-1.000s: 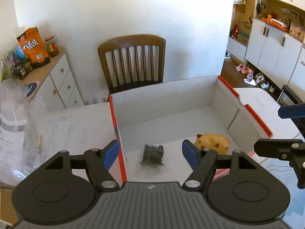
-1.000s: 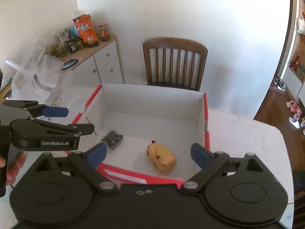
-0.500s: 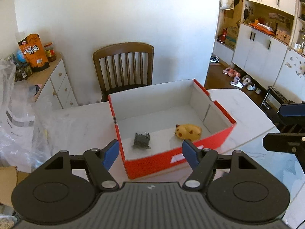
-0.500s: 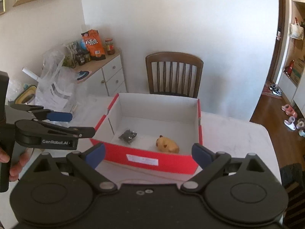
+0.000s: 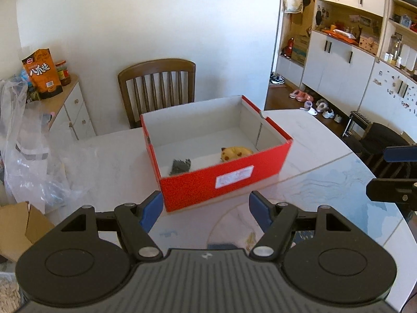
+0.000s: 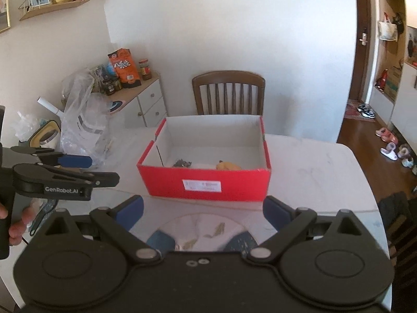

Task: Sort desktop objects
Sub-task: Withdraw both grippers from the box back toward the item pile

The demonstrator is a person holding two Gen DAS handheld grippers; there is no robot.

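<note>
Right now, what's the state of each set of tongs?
Left tongs: open, nothing between the pads.
Right tongs: open and widening, nothing between the pads.

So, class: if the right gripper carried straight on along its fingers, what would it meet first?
Probably the near red wall of the shoebox, which sits centred ahead of the right gripper. Its opening jaws hold nothing. Depth is uncertain; the table could come first.

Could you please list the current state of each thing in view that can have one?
Red box: lid off, upright on the table.
Yellow toy: lying inside the box.
Dark packet: lying inside the box, apart from the toy.
Left hand-held gripper: open, nothing between its fingers.
Right hand-held gripper: opening, empty.
Chair: unoccupied.
</note>
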